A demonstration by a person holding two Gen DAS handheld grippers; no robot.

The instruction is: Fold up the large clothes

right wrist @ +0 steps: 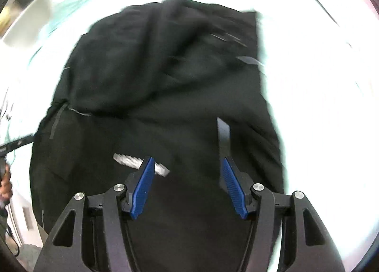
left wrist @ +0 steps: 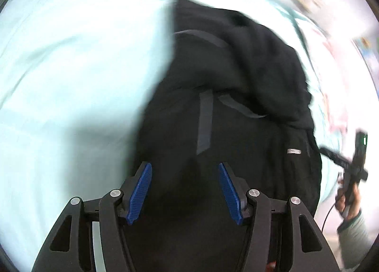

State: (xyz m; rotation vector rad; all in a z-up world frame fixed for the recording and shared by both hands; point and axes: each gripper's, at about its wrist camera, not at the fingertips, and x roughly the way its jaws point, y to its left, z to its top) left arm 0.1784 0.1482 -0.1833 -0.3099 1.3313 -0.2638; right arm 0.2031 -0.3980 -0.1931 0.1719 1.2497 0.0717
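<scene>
A large black garment (left wrist: pixel 236 111) with grey tape strips and a small silver logo lies bunched on a pale mint sheet (left wrist: pixel 71 82). It also fills the right wrist view (right wrist: pixel 154 94). My left gripper (left wrist: pixel 185 167) is open and empty, its blue pads (left wrist: pixel 139 191) apart above the garment's near part. My right gripper (right wrist: pixel 188 161) is open and empty above the garment's near part, by a white logo patch (right wrist: pixel 132 161). Both views are motion-blurred. The right gripper also shows at the right edge of the left wrist view (left wrist: pixel 329 151), held in a hand.
The mint sheet (right wrist: pixel 319 106) spreads wide around the garment. A pale wall and patterned fabric (left wrist: pixel 331 58) lie beyond the garment on the right. A hand (right wrist: pixel 6 184) with a cable shows at the left edge of the right wrist view.
</scene>
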